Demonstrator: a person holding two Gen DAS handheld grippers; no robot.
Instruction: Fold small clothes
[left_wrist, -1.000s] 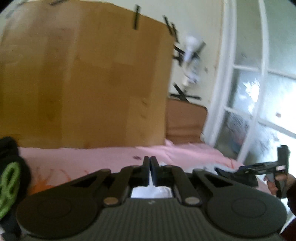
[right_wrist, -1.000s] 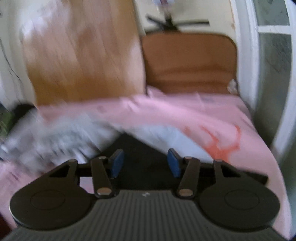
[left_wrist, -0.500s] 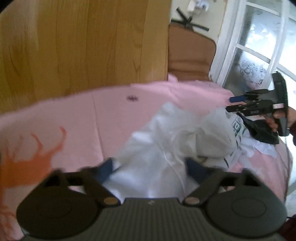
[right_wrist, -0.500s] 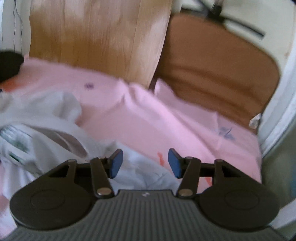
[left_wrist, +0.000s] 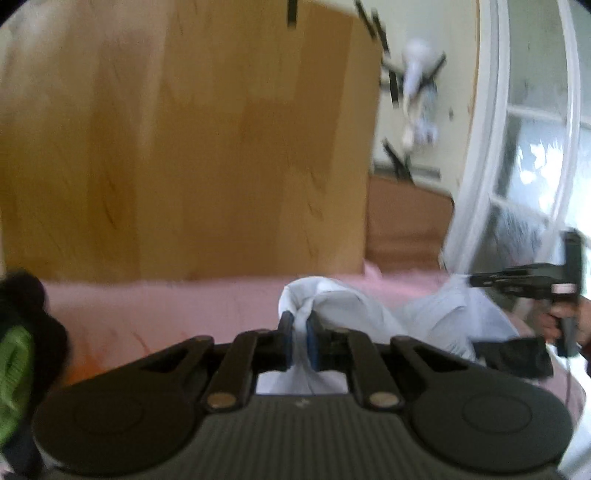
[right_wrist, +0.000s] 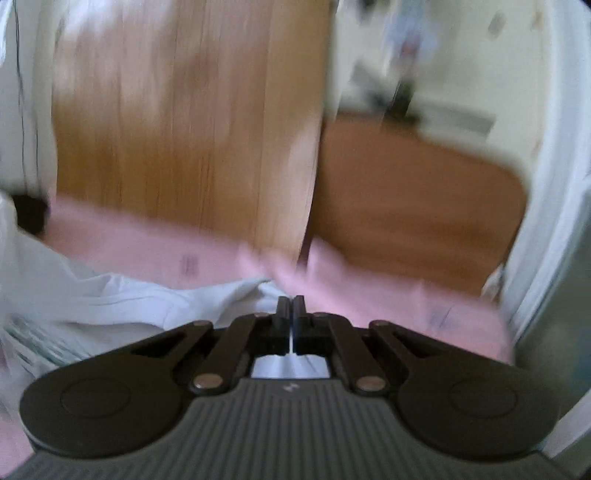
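A pink sheet (left_wrist: 177, 306) with an orange print covered the bed, and a tall wooden board (left_wrist: 207, 147) stood upright against its far edge, next to a lower brown headboard (right_wrist: 417, 199). A white-framed glazed door (left_wrist: 517, 155) rose on the right, and a black-and-green bundle (left_wrist: 22, 343) lay at the left edge of the sheet.

Half a second before, both grippers had stood wide open over the white garment lying crumpled on the sheet; now each had closed down on a bunch of it and the cloth was drawn up between them.

The white garment (left_wrist: 373, 317) lay mid-bed, gathered into a peak at the left gripper (left_wrist: 298, 341), whose blue pads pinched a fold of it with only a narrow gap. That gripper pointed slightly downward toward the board. The right gripper (right_wrist: 291, 317) had its fingers pressed almost together on a thin edge of the same cloth, which trailed off to the left in its own view. In the left wrist view it (left_wrist: 491, 278) was held level at the right, gripped by a hand (left_wrist: 569, 321) on its handle, the garment's far end hanging from its tip. Both views were blurred.
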